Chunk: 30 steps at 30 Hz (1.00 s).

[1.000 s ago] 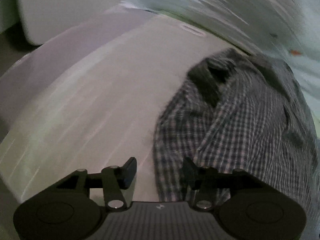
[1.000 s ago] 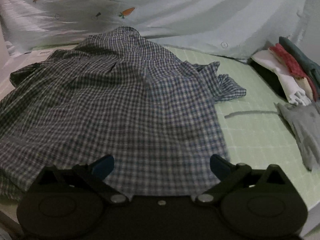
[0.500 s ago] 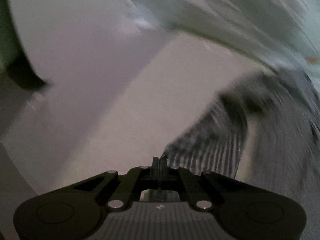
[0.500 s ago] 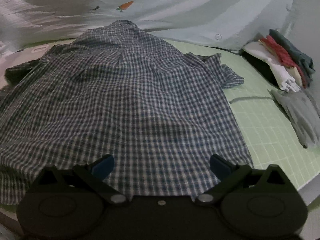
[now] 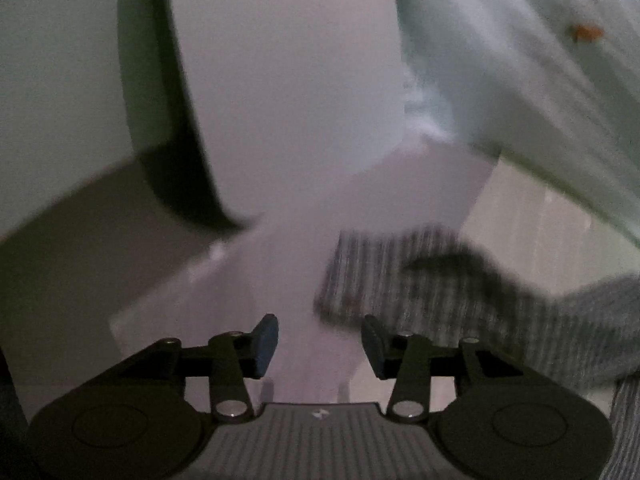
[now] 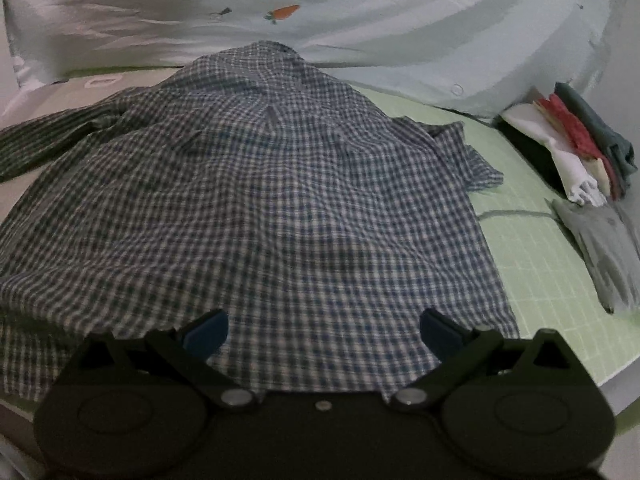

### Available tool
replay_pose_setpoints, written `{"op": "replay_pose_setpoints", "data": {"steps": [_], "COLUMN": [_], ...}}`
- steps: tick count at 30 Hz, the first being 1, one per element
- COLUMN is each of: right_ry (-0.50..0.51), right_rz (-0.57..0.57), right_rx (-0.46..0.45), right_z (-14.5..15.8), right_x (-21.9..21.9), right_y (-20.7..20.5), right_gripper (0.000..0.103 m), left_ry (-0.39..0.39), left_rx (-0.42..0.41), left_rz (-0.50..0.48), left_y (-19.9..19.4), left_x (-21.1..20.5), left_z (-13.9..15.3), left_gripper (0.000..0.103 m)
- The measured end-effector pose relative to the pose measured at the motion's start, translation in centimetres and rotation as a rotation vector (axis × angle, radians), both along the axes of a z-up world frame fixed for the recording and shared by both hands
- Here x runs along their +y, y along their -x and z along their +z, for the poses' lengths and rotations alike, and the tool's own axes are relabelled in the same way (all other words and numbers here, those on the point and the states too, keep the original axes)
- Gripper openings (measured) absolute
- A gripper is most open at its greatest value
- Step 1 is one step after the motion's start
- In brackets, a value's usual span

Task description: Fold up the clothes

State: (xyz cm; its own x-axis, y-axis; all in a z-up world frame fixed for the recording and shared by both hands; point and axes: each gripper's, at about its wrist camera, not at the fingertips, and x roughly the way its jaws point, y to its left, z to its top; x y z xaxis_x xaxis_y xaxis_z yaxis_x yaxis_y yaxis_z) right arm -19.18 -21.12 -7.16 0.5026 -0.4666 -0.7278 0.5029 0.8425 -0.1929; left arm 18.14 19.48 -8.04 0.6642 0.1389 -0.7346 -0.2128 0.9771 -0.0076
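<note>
A blue-and-white checked shirt (image 6: 260, 208) lies spread on the pale green gridded mat (image 6: 532, 256). Its left sleeve is stretched out to the left, and the sleeve's end (image 5: 400, 276) shows blurred in the left wrist view. My left gripper (image 5: 319, 344) hangs just short of that sleeve end, its jaws opening, with nothing between them. My right gripper (image 6: 323, 330) stands wide open over the shirt's near hem, and its fingers are not pinching the cloth.
A pale bedsheet with carrot prints (image 6: 280, 12) is bunched up behind the shirt. A stack of folded clothes (image 6: 576, 148) and a grey garment (image 6: 608, 252) lie at the right. A white panel (image 5: 280, 100) and the surface's left edge show in the left wrist view.
My left gripper shut on the sleeve, pulled it out to the left, then let it go and stands apart from it. The shirt lies flatter and wider. My right gripper drifted slightly over the hem.
</note>
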Motion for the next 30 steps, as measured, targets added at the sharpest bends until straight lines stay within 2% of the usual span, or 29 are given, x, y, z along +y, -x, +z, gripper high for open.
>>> {"op": "replay_pose_setpoints", "data": {"steps": [3,8,12,17,22,23,25,26,27,30], "right_ry": [-0.001,-0.007,-0.012,-0.015,-0.010,-0.009,-0.009,-0.010,-0.012,-0.018], "right_rz": [0.004,-0.001,-0.014,-0.038,-0.063,-0.070,-0.085,-0.089,-0.092,-0.078], "right_rx": [0.009,0.024,0.022,0.016,0.016,0.016,0.016,0.017,0.019,0.028], "right_z": [-0.2,-0.3,-0.2,-0.1,0.0,0.0,0.0,0.0,0.0,-0.2], "right_x": [0.7,1.1,1.1,0.6,-0.1,-0.3,-0.7,-0.9,-1.0,-1.2], "right_y": [-0.4,-1.3,-2.1,-3.8,-6.1,-6.6,-7.8,-8.4,-9.1,-10.8], "right_gripper": [0.103,0.103,0.103,0.103,0.103,0.103,0.103,0.103,0.103,0.103], "left_ry": [0.062,0.148,0.219,0.256,0.242,0.217,0.166,0.133,0.105,0.099], "left_rx": [0.045,0.054,0.038,0.035,0.067,0.065,0.062,0.064,0.067,0.078], "left_rz": [0.019,0.073,0.108,0.122,0.149,0.141,0.124,0.109,0.094,0.073], "left_y": [0.7,-0.2,-2.2,-5.3,-8.2,-8.4,-8.7,-8.7,-8.6,-7.2], "left_x": [0.9,1.3,1.5,1.0,1.1,0.8,0.4,0.2,0.1,1.1], "left_z": [-1.4,-2.1,-2.1,-2.8,-4.2,-4.3,-4.5,-4.5,-4.5,-3.7], "left_gripper": [0.048,0.048,0.061,0.067,0.069,0.068,0.054,0.031,0.024,0.020]}}
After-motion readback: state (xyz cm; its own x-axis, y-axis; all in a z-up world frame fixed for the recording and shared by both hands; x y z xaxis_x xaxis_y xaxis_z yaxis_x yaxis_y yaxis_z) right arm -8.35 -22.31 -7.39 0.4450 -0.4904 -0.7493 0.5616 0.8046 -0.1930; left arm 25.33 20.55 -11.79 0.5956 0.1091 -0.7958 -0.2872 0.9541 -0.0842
